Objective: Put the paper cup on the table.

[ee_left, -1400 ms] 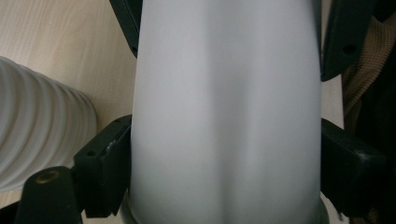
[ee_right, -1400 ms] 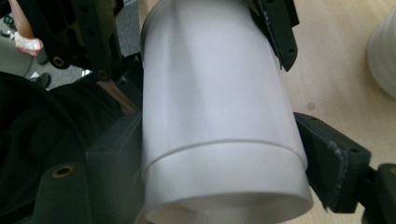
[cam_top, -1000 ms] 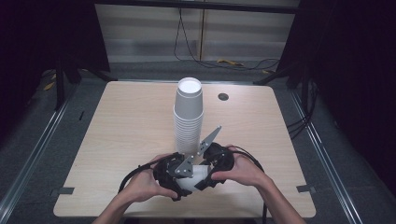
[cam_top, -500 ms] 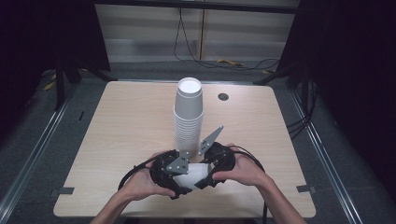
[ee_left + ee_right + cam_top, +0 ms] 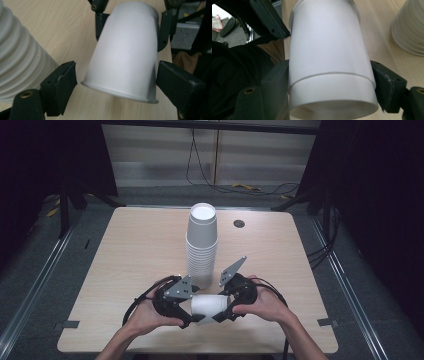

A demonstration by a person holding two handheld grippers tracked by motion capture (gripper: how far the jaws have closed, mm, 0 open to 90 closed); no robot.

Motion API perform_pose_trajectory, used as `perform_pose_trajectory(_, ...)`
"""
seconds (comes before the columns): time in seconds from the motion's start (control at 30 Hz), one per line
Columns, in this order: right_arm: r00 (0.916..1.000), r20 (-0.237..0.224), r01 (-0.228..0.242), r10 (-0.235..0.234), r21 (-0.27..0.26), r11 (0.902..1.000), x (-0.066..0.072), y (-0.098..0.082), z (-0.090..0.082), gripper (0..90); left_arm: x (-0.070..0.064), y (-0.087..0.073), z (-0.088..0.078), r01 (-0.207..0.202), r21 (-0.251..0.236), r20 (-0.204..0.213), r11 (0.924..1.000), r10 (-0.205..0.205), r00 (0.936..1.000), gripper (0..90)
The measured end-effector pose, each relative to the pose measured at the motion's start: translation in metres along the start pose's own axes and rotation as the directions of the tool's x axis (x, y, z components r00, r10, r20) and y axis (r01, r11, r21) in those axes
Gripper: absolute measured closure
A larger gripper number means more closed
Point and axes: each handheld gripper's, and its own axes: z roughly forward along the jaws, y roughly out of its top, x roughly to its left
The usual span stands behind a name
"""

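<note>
A single white paper cup (image 5: 210,305) lies on its side in the air just above the table's front middle, held between the two grippers. My right gripper (image 5: 226,306) is shut on its narrow base end (image 5: 329,100), one jaw pressed on each side. My left gripper (image 5: 194,307) straddles the wide rim end (image 5: 120,92): one jaw touches the rim, while a small gap shows at the other. The right gripper (image 5: 131,25) grips the far end in the left gripper view. A tall stack of upturned white cups (image 5: 202,245) stands just behind the grippers.
The light wooden table (image 5: 130,250) has a small black round hole (image 5: 239,223) near its far edge. The cup stack (image 5: 17,55) is close beside the left gripper's jaw. Cables lie on the floor beyond the table. Dark frames stand on both sides.
The two grippers have drawn slightly apart, the left one shifting left, and more of the white cup shows between them.
</note>
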Motion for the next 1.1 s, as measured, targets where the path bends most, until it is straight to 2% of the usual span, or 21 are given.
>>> perform_pose_trajectory(0.13,0.9998,0.009,-0.02,0.02,-0.015,0.9997,-0.001,-0.007,0.001,23.7,0.005,-0.003,-0.004,0.057,-0.04,0.01,0.9976,-0.056,0.9984,15.9)
perform_pose_trajectory(0.17,0.9997,0.004,-0.023,0.023,-0.024,0.9994,-0.002,-0.009,0.001,23.7,0.006,-0.003,-0.005,0.051,-0.045,0.009,0.9977,-0.05,0.9987,15.7)
perform_pose_trajectory(0.2,0.9997,0.006,-0.023,0.023,-0.026,0.9994,-0.003,-0.01,0.001,23.7,0.006,-0.004,-0.007,0.06,-0.064,0.011,0.9961,-0.06,0.9982,15.8)
perform_pose_trajectory(0.27,0.9993,0.008,-0.036,0.036,-0.038,0.9986,-0.004,-0.013,0.001,23.6,0.008,-0.006,-0.011,0.072,-0.073,0.019,0.9947,-0.071,0.9973,15.8)
perform_pose_trajectory(0.4,0.9991,0.015,-0.04,0.041,-0.067,0.997,-0.005,-0.015,-0.001,23.5,0.01,-0.008,-0.016,0.1,-0.122,0.033,0.9875,-0.097,0.9948,15.8)
perform_pose_trajectory(0.5,0.9989,0.021,-0.04,0.042,-0.092,0.9949,-0.004,-0.017,-0.001,23.5,0.011,-0.01,-0.019,0.091,-0.135,0.04,0.9867,-0.086,0.9955,15.8)
perform_pose_trajectory(0.53,0.999,0.019,-0.039,0.041,-0.101,0.9941,-0.004,-0.018,-0.001,23.5,0.011,-0.012,-0.02,0.104,-0.16,0.045,0.9817,-0.097,0.9942,15.8)
perform_pose_trajectory(0.63,0.9981,0.049,-0.028,0.036,-0.146,0.9889,-0.003,-0.02,-0.004,23.6,0.014,-0.015,-0.023,0.127,-0.206,0.038,0.9704,-0.122,0.9919,15.8)
perform_pose_trajectory(0.73,0.9974,0.062,-0.025,0.037,-0.187,0.982,-0.003,-0.023,-0.006,23.6,0.017,-0.018,-0.026,0.159,-0.258,0.04,0.9529,-0.154,0.9872,15.8)
perform_pose_trajectory(0.87,0.9973,0.063,-0.025,0.039,-0.214,0.9765,-0.004,-0.025,-0.008,23.6,0.02,-0.021,-0.027,0.191,-0.279,0.049,0.9411,-0.185,0.9816,15.8)
perform_pose_trajectory(1.03,0.998,0.04,-0.037,0.049,-0.268,0.9627,-0.005,-0.029,-0.01,23.6,0.021,-0.023,-0.025,0.191,-0.294,0.046,0.9365,-0.186,0.9815,15.7)
perform_pose_trajectory(1.1,0.9982,0.038,-0.033,0.046,-0.281,0.9591,-0.004,-0.029,-0.01,23.6,0.021,-0.024,-0.024,0.199,-0.305,0.047,0.9315,-0.194,0.9799,15.6)
